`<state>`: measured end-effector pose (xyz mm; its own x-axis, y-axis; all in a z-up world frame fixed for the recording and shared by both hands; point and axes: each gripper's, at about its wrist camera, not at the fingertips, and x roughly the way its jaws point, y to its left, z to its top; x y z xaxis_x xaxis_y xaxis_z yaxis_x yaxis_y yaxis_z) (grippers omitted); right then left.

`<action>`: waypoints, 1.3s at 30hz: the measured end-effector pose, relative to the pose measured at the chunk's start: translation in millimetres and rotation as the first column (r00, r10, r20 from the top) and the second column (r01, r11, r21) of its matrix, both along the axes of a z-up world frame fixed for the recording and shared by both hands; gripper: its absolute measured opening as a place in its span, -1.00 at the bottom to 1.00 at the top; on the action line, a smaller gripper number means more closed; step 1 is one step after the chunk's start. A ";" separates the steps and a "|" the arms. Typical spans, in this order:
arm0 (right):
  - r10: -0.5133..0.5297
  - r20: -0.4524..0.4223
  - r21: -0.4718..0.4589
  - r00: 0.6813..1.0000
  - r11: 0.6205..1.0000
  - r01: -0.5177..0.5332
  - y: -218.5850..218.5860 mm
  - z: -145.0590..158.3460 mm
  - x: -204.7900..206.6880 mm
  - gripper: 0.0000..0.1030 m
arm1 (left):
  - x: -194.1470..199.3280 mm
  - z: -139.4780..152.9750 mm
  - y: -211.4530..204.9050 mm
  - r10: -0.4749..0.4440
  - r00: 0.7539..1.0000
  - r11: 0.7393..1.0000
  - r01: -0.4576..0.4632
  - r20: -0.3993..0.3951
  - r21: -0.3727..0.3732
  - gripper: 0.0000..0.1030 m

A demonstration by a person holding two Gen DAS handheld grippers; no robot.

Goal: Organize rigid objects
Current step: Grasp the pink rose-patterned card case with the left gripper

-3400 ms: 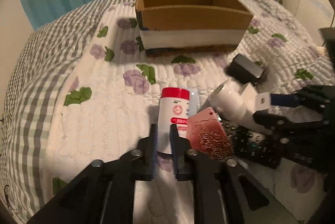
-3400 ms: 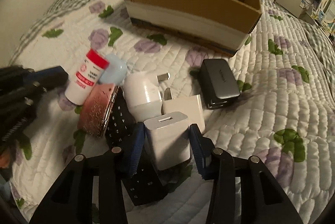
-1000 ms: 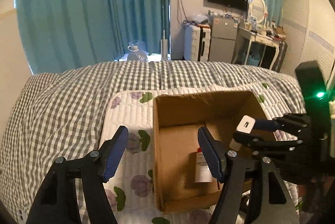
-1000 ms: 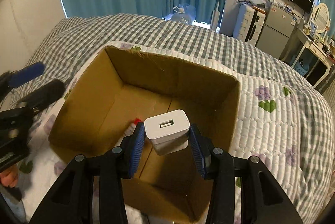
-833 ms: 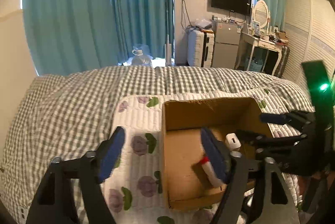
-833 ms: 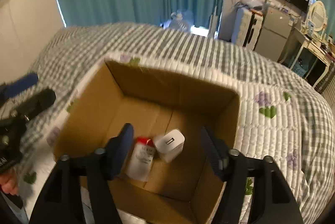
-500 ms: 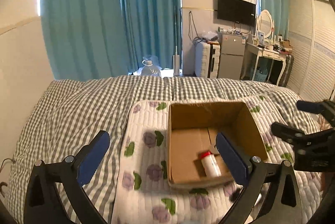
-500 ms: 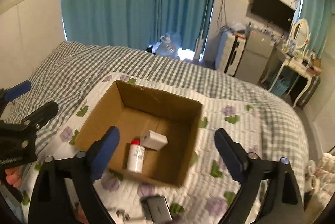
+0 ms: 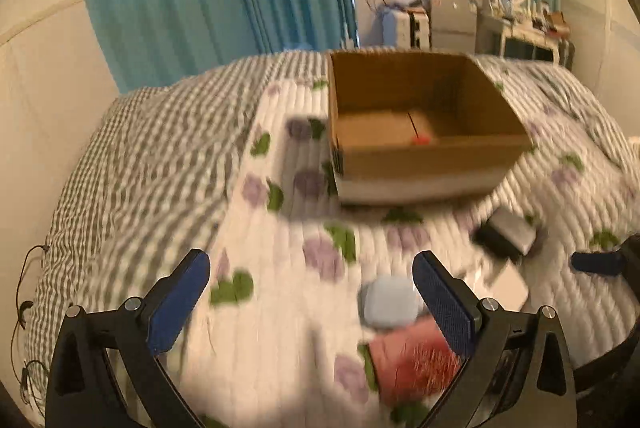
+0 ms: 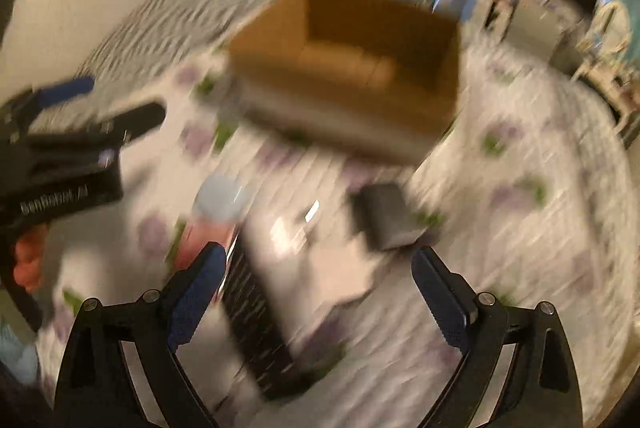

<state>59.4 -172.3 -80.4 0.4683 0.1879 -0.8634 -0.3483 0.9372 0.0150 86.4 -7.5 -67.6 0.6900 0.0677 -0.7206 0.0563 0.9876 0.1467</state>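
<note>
Left wrist view showed your left hand-held gripper [image 9: 310, 298] and right hand-held gripper [image 10: 316, 288] both spread wide and empty above the leftover clutter on the bed [image 9: 280, 308], presumably choosing another item for the box [image 9: 420, 152].

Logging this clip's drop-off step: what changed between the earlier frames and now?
Both loads were released into the cardboard box: the red-capped bottle and a white charger, hidden now. The left gripper and right gripper have just been opening, stand empty, and have pulled back over the remaining pile. The box stayed put.
</note>
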 end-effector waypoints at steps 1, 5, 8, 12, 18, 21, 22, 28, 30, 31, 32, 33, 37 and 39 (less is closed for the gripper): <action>0.026 -0.031 -0.012 0.999 1.000 -0.026 6.1 -10.9 -5.4 0.80 | -5.7 -4.3 -1.9 -0.016 1.000 1.000 0.016 -0.014 0.003 1.00; 0.098 -0.113 -0.120 0.989 0.986 -0.112 24.5 -45.5 -22.5 0.62 | -16.7 -11.6 -1.2 -0.030 0.998 1.000 0.030 -0.046 -0.003 1.00; 0.118 -0.138 -0.167 0.983 0.976 -0.140 35.2 -60.7 -27.6 0.50 | -16.2 -13.7 3.7 -0.012 0.998 1.000 0.010 -0.069 -0.023 1.00; 0.138 -0.174 -0.151 0.975 0.975 -0.165 40.0 -74.8 -28.0 0.39 | -15.8 -16.8 11.2 0.014 0.996 1.000 -0.016 -0.086 -0.024 1.00; 0.141 -0.111 -0.137 0.984 0.978 -0.156 36.5 -67.4 -35.5 -0.02 | -16.1 -18.2 17.2 0.039 0.992 0.998 -0.044 -0.119 -0.044 1.00; 0.146 -0.009 -0.115 0.989 0.983 -0.146 32.7 -45.1 -49.8 -0.13 | -18.3 -19.5 11.8 0.026 0.992 0.999 -0.031 -0.127 -0.033 1.00; 0.140 0.038 -0.103 0.989 0.985 -0.135 29.2 -33.0 -55.0 -0.30 | -19.2 -21.1 7.8 0.016 0.991 0.999 -0.020 -0.134 -0.026 1.00; 0.099 0.031 -0.035 0.995 0.995 -0.098 9.9 -14.0 -47.5 -0.72 | -22.8 -38.3 -18.0 -0.056 0.978 0.998 0.056 -0.199 -0.002 1.00; 0.100 0.002 -0.016 0.995 0.995 -0.100 2.9 -18.2 -49.0 -0.72 | -24.6 -43.1 -23.3 -0.068 0.974 0.997 0.071 -0.214 0.005 1.00; 0.099 0.009 -0.011 0.995 0.995 -0.099 1.5 -17.0 -49.2 -0.72 | -26.0 -46.2 -26.5 -0.075 0.971 0.997 0.078 -0.228 0.005 1.00; 0.092 0.021 -0.003 0.996 0.996 -0.092 -0.9 -17.2 -50.2 -0.73 | -27.2 -48.5 -29.3 -0.082 0.968 0.996 0.085 -0.236 0.002 1.00; 0.084 0.037 0.011 0.996 0.996 -0.084 -3.3 -11.6 -51.4 -0.74 | -28.6 -51.2 -33.6 -0.095 0.964 0.995 0.097 -0.247 -0.002 1.00; 0.035 0.112 0.036 0.993 0.999 -0.039 -15.8 3.7 -52.2 -1.00 | -27.0 -61.5 -47.3 -0.143 0.945 0.990 0.133 -0.295 -0.052 1.00; 0.032 0.097 0.051 0.995 0.998 -0.037 -17.0 3.1 -44.0 -1.00 | -21.3 -71.5 -50.5 -0.137 0.930 0.990 0.114 -0.340 -0.089 1.00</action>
<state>15.5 -189.3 -77.3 0.5413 0.2494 -0.8030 -0.3829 0.9234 0.0287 65.1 -58.0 -139.2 0.3984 -0.0596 -0.9153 0.2158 0.9760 0.0304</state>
